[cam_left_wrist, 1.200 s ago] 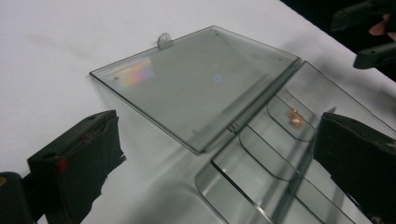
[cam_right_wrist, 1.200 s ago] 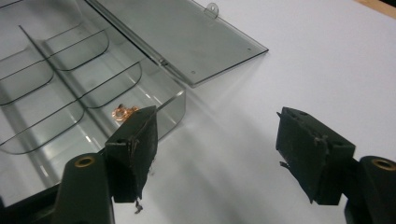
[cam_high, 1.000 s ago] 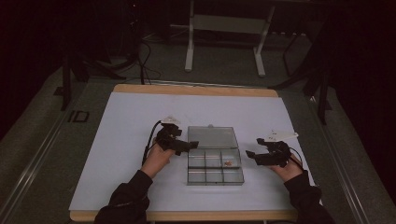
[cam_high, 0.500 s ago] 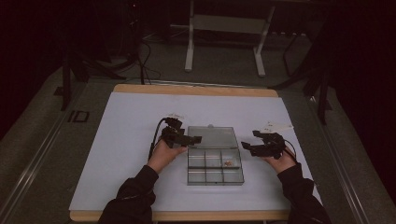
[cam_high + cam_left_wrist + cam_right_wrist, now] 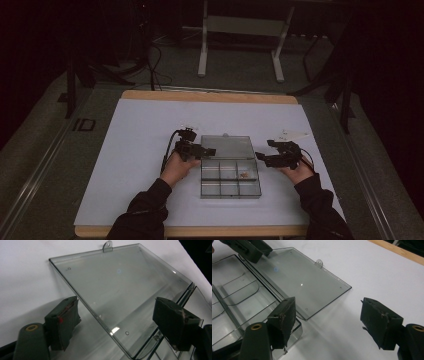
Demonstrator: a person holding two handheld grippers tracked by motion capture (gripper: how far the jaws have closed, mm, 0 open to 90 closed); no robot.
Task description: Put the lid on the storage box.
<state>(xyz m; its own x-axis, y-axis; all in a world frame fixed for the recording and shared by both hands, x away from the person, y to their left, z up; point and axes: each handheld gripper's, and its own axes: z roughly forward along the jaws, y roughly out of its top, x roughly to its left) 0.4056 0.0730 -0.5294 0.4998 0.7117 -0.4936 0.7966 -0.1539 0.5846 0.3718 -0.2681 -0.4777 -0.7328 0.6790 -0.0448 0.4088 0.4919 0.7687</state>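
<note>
Against the frame a second back: the left hand-held gripper point(image 5: 209, 150) has dropped slightly toward the left edge of the open lid point(image 5: 226, 146), and its jaws have just been closing. In the left gripper view point(image 5: 116, 315) they straddle the lid's near edge, one pad outside it and one above the pane, gaps visible on both sides; nothing gripped. The right hand-held gripper point(image 5: 261, 157) sits much as before, off the box's right side. Its jaws are wide apart and empty in the right gripper view point(image 5: 327, 321), one pad over the box's corner, the other over bare desk point(image 5: 140, 135).

The compartment box point(image 5: 230, 179) lies on the white desk surface between the two hands, near the front edge. Clear plastic, lid folded back flat on the desk behind the tray, hinged along the tray's far wall. A small hanging tab point(image 5: 319, 263) juts from the lid's free edge. The tray is divided into six compartments in two rows; a small brownish item point(image 5: 244, 174) lies in the far right one, too small to identify.
</note>
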